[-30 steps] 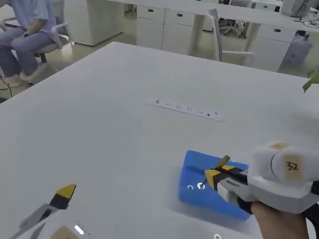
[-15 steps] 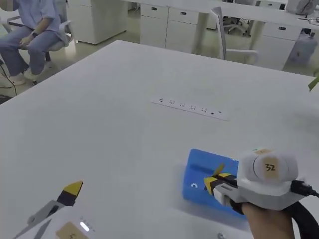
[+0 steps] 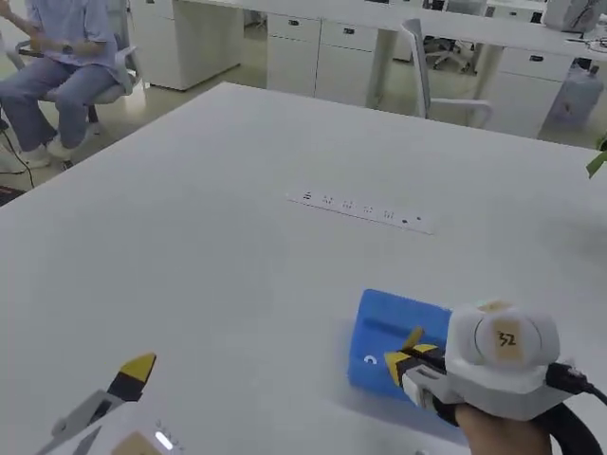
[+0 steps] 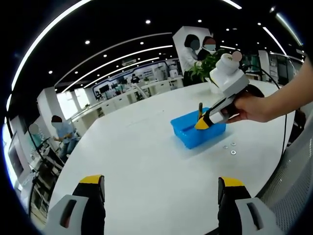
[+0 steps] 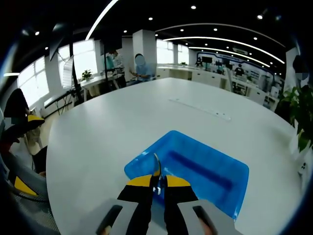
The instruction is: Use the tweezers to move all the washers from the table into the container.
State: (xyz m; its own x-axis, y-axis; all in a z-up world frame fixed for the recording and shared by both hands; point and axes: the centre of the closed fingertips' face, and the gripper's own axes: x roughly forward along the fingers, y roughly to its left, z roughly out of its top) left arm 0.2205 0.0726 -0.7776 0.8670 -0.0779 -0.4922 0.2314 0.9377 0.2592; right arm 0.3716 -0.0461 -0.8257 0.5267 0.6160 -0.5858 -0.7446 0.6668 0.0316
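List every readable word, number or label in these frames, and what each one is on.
"32": on the round sticker on top of the right gripper, head view.
Power strip on the table: it carries small markings, too small to read.
Tan label on the left gripper, head view: too blurred to read.
Blue container and tweezers: no text visible.

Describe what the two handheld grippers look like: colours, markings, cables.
The left gripper and right gripper both have pale grey jaws with black sections and yellow tips. The right gripper's rounded white body bears a tan sticker reading 32, and a black cable leaves its rear.
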